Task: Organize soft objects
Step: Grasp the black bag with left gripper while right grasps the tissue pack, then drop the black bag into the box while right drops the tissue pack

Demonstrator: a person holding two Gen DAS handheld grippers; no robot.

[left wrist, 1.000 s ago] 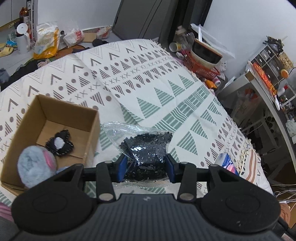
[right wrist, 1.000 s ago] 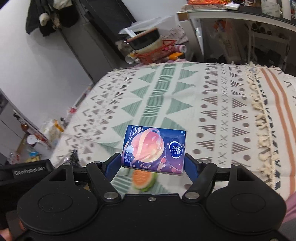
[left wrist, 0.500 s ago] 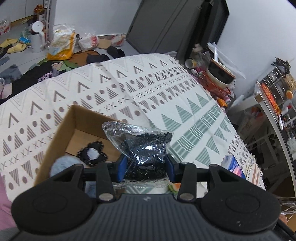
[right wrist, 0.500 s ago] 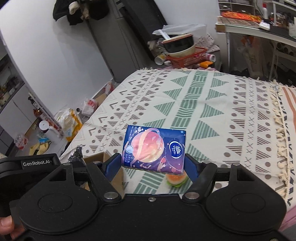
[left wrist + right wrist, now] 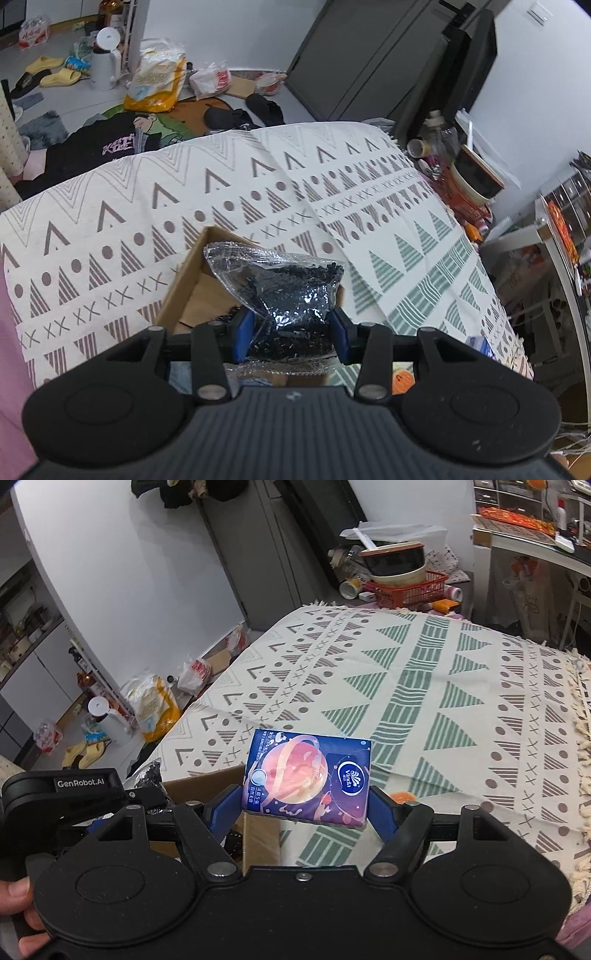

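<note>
Tissue pack (image 5: 308,777), blue w/ a pink planet print, sits pinched betw my right claw (image 5: 307,810) pads, held in the air over the box's right wall and the blanket just beside it. 1 s ago it hung over open blanket w/ no box under it; the box has since slid in at lower left of that view.

Left claw (image 5: 291,334) is clamped on the clear bag of dark bits (image 5: 286,291), squeezed at its lower half, top fanning out above the pads. A sec ago this bag hung to the right of the cardboard box (image 5: 184,280), over the blanket; now it's over the box's open top, covering most of the inside. The grey fluffy ball and black patch I saw inside before are hidden behind the bag and claw body.

From the right cam, my left claw's black body shows at near left, w/ a hand (image 5: 16,904) on its grip.

Near right of the box, an orange-and-green soft thing (image 5: 402,380) lies on the patterned blanket (image 5: 155,206), partly hidden by claw.

Further: blanket runs to far edge. Beyond, red basket w/ bowls (image 5: 404,579), floor clutter left.
</note>
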